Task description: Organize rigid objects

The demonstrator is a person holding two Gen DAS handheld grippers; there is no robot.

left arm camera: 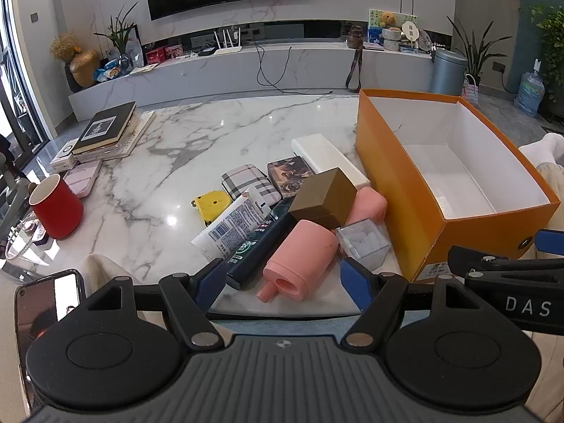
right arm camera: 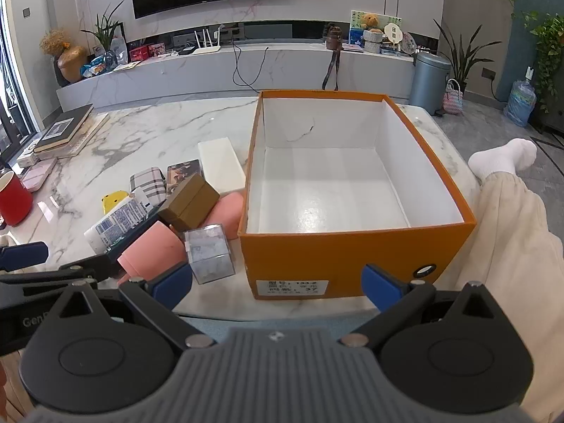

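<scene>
An open orange box with a white, bare inside stands on the marble table. Left of it lies a heap of objects: two pink cylinders, a gold box, a clear cube, a white tube, a dark bottle, a plaid case, a yellow toy, a patterned card box and a white box. My left gripper hangs open just before the nearest pink cylinder. My right gripper hangs open before the orange box's front wall.
A red mug stands at the table's left, with a pink case and stacked books behind it. A phone is near the left gripper. A person's trouser leg and white sock are right of the box.
</scene>
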